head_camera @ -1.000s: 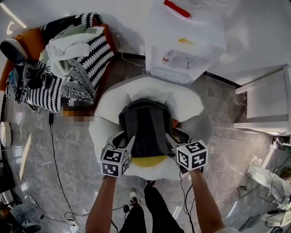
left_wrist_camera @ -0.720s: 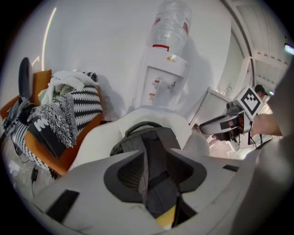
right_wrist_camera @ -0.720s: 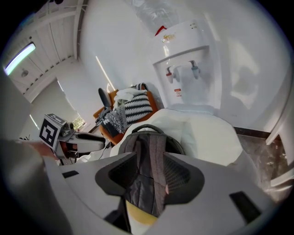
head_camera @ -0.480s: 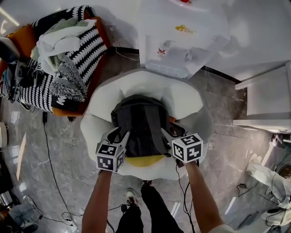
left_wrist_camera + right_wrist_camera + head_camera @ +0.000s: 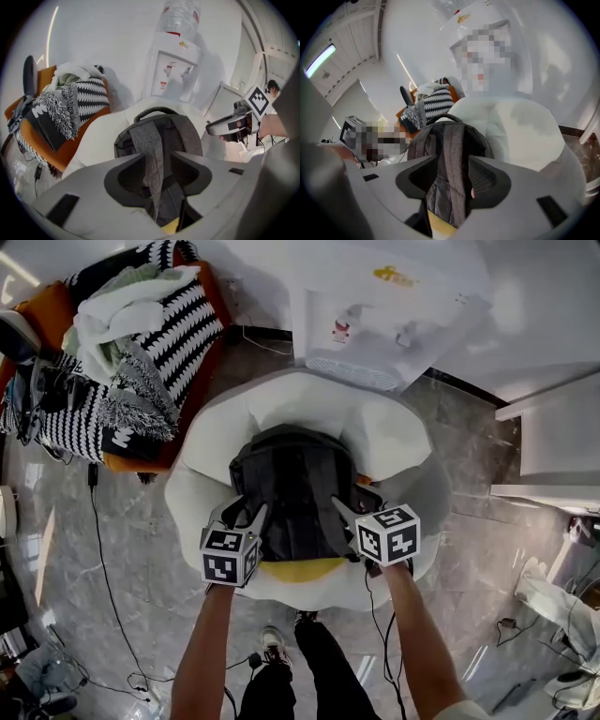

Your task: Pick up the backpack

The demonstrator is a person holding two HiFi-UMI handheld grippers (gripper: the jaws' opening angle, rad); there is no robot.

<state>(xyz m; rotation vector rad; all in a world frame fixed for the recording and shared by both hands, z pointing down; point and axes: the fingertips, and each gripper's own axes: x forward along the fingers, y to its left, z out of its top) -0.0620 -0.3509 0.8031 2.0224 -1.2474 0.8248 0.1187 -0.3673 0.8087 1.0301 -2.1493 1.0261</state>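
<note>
A dark grey backpack [image 5: 291, 493] rests upright on a white round armchair [image 5: 375, 427], straps facing me, over a yellow cushion [image 5: 300, 570]. My left gripper [image 5: 246, 514] is at the backpack's left side. In the left gripper view a grey shoulder strap [image 5: 149, 140] runs through my left gripper [image 5: 157, 157], whose jaws have just been opening and do not press on it. My right gripper [image 5: 351, 509] is at the right side. The other strap [image 5: 452, 140] lies between the jaws of my right gripper [image 5: 451, 161], which have also just been opening, with a gap on both sides.
A white water dispenser [image 5: 384, 315] stands behind the armchair. An orange chair [image 5: 202, 381] piled with striped blankets [image 5: 141, 343] is at the back left. Cables [image 5: 103, 559] trail over the grey marble floor. White furniture [image 5: 553, 437] stands on the right.
Both grippers have sunk a little along the backpack toward the seat. Their jaws stand slightly wider around the straps. The backpack stays on the armchair.
</note>
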